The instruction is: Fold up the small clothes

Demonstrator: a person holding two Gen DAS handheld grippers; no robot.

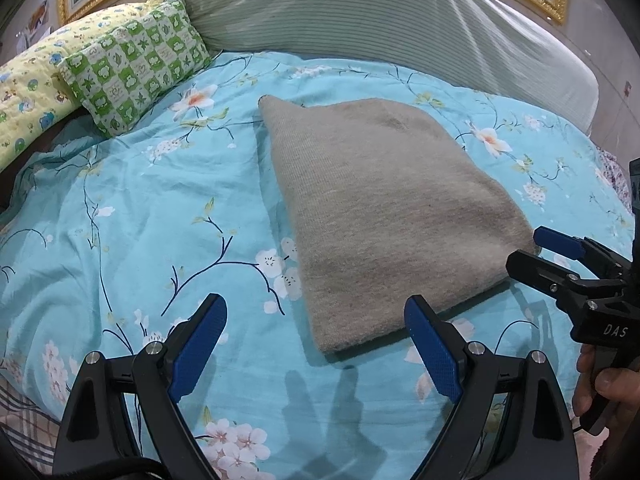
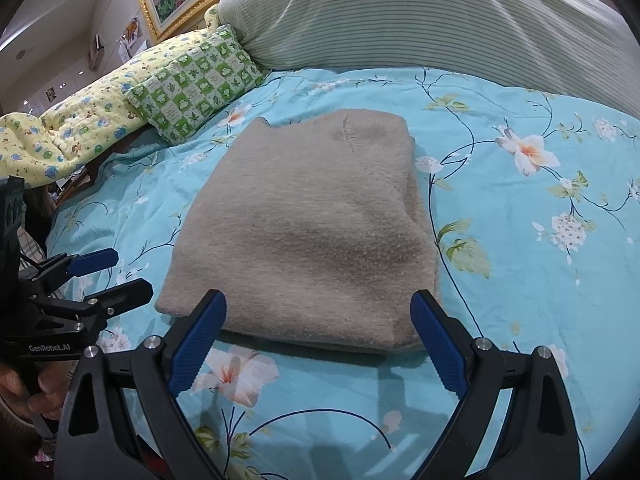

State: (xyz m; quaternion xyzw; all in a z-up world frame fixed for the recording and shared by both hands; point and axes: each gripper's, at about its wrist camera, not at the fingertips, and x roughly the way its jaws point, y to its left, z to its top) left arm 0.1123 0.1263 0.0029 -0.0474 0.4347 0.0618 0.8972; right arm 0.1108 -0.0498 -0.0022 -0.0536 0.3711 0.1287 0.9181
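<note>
Jaws of the left gripper (image 1: 316,344) spread wide, holding nothing, hovering over the floral turquoise bedsheet (image 1: 132,216) at 6 o'clock in the left wrist view. Jaws of the right gripper (image 2: 318,342) equally wide apart and empty, straddling the near edge of the folded grey knit garment (image 2: 304,224). Lying flat at centre in the right wrist view, toward 1 o'clock from the left gripper. Beyond the garment, at 10 o'clock, a green checked pillow (image 2: 196,80) beside a yellow patterned quilt (image 2: 76,120); at 12 o'clock a striped bolster (image 2: 420,12).
</note>
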